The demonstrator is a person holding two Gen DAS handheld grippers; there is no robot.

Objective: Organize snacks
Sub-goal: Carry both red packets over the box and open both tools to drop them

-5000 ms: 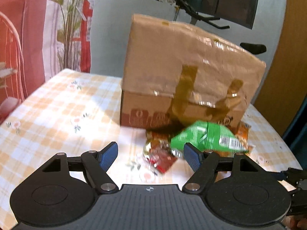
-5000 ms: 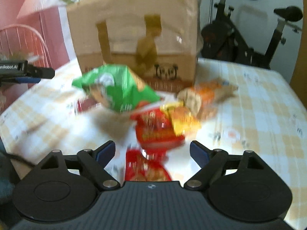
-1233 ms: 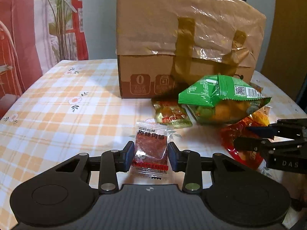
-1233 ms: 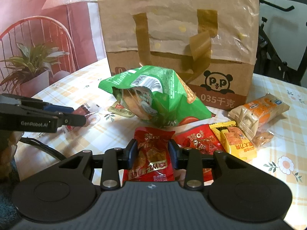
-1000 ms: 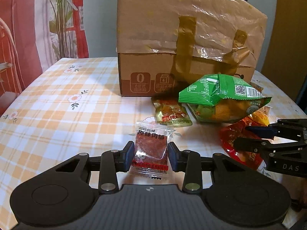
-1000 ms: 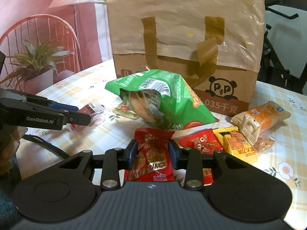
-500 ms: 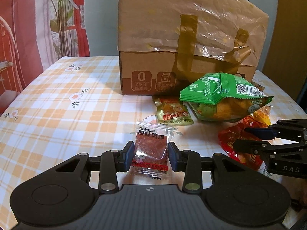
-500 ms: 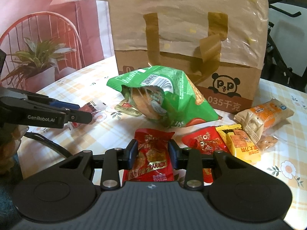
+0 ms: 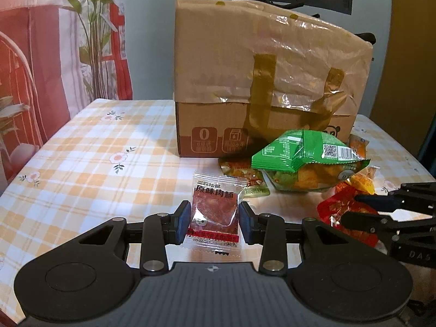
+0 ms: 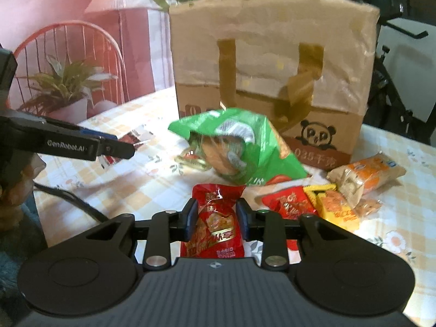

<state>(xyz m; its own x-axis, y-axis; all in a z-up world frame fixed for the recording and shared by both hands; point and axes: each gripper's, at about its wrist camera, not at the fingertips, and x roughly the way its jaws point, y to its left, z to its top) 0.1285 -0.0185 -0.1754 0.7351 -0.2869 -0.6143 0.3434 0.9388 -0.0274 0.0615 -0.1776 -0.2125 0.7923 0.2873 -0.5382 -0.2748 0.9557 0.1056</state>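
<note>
On the checked tablecloth [image 9: 81, 163], items as they stand:

Left gripper [image 9: 214, 222]: blue pads pinched on both sides of a clear jerky sachet [image 9: 215, 212] with a red band and Chinese print, held upright near the table's front edge.

Right gripper [image 10: 217, 219]: clamped on a red snack packet [image 10: 215, 223] with gold lettering, which stands between the pads, its top edge sticking up past them.

Brown paper bag [image 9: 267, 87]: upright at the back of the table, tape-coloured handles lying flat against its side, panda mark low on the face seen by the right wrist camera.

Green chip bag [image 10: 239, 150]: lying in front of the paper bag, puffed.

Gold-green sachet [image 9: 245, 179]: partly under the chip bag.

Second red packet [image 10: 288, 204] and yellow packet [image 10: 335, 204]: side by side, touching, right of the held red one.

Orange biscuit pack [image 10: 365, 174]: further right, lying near the bag's corner.
</note>
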